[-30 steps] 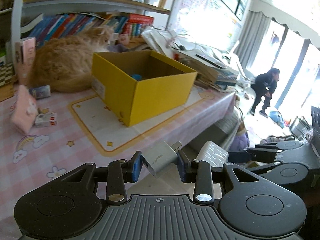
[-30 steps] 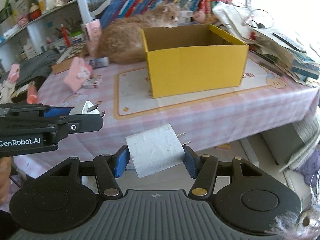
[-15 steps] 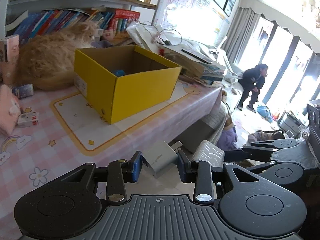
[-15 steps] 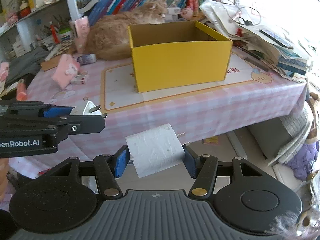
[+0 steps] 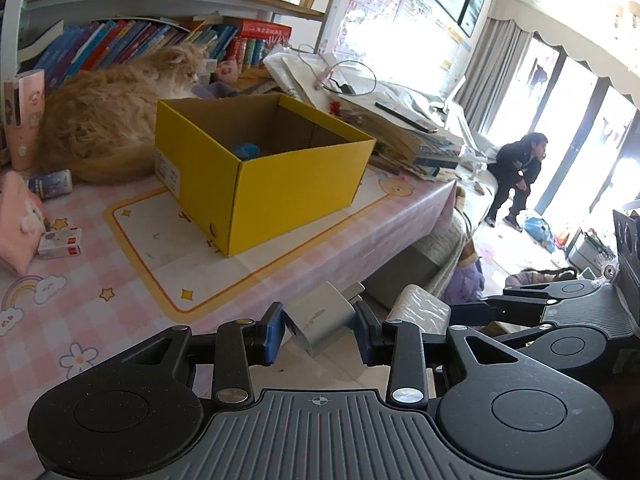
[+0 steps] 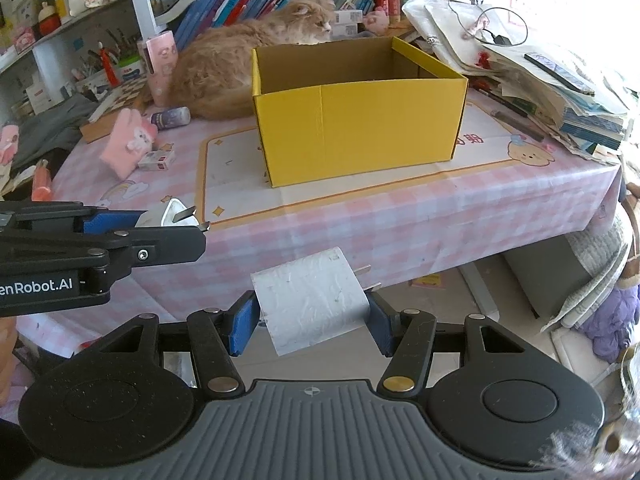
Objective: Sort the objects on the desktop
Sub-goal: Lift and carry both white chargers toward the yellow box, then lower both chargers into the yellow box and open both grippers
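My left gripper is shut on a small grey-white plug charger, held in front of the table's near edge. It also shows in the right wrist view. My right gripper is shut on a larger white plug adapter with its prongs pointing right, below the table edge; this adapter shows in the left wrist view. The open yellow box stands on the pink checked table, with a blue object inside.
An orange cat lies behind the box. A pink plush pouch, a small white-red box and a dark tube lie left of the box. Stacked papers and books fill the right side. A person stands by the window.
Both grippers, still holding their chargers, have moved closer to the table and the yellow box, which now looks larger in both views.
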Tool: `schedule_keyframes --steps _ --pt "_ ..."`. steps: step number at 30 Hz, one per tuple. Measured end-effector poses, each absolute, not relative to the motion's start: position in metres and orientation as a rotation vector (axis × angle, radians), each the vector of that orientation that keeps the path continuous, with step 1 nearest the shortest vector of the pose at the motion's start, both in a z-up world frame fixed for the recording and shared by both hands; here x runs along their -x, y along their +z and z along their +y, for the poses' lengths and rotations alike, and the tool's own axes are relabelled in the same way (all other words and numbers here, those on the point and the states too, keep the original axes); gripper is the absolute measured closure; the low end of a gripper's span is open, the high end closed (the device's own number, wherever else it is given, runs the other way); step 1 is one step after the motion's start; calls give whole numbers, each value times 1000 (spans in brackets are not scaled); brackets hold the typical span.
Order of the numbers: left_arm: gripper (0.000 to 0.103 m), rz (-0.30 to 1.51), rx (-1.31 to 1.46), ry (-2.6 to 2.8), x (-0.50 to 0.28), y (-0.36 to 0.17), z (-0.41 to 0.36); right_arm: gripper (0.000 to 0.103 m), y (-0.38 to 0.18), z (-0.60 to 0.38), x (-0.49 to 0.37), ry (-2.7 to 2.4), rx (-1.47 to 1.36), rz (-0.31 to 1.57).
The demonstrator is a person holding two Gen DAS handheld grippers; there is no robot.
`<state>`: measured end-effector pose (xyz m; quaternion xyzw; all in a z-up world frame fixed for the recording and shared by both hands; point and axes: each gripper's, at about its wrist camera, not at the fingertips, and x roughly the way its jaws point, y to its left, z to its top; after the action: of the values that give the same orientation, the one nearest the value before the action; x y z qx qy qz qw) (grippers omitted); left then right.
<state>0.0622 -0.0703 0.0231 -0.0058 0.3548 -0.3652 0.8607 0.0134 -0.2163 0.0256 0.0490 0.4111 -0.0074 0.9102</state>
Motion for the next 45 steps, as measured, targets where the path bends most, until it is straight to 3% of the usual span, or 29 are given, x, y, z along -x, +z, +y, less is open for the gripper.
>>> schedule_keyframes --steps 25,45 --pt "68 755 3 -737 -101 17 -150 48 18 -295 -62 37 -93 897" --pt "68 523 1 -573 -148 80 -197 48 76 -357 -148 233 23 657"
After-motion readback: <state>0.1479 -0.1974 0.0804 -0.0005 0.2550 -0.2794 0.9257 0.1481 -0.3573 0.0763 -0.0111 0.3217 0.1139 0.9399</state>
